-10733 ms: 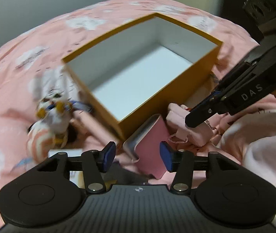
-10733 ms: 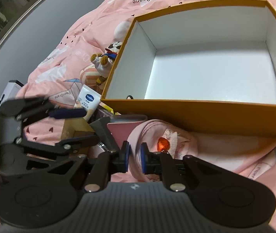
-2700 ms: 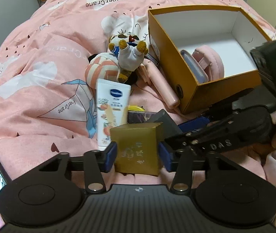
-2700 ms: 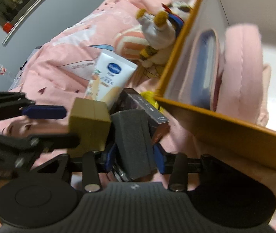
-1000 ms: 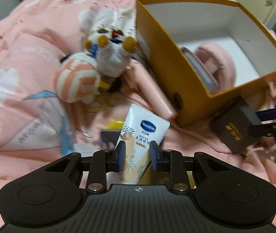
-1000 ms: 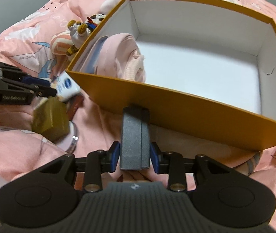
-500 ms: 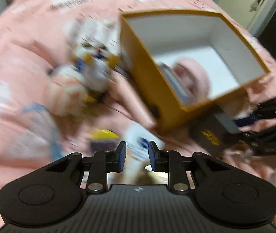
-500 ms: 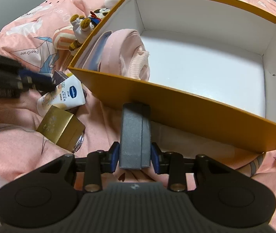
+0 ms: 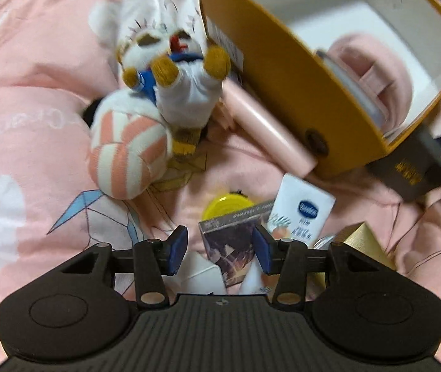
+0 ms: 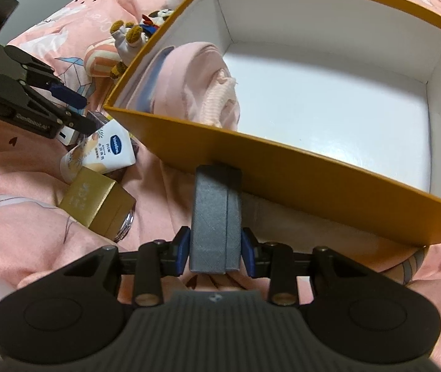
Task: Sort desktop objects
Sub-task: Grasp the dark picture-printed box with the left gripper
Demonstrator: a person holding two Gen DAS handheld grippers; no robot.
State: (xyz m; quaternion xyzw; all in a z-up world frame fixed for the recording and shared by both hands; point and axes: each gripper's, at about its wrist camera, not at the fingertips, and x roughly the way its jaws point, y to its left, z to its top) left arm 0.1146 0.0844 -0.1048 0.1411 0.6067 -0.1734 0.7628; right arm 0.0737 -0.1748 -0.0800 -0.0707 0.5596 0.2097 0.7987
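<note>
The right gripper has its fingers pinched on a grey box, its far end against the orange box's near wall, probably for lifting in; the left gripper gapes empty around a dark card box, likely next.

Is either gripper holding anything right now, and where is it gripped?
The right gripper clamps the grey box by its two long sides near the near end. The left gripper is open, holding nothing.
</note>
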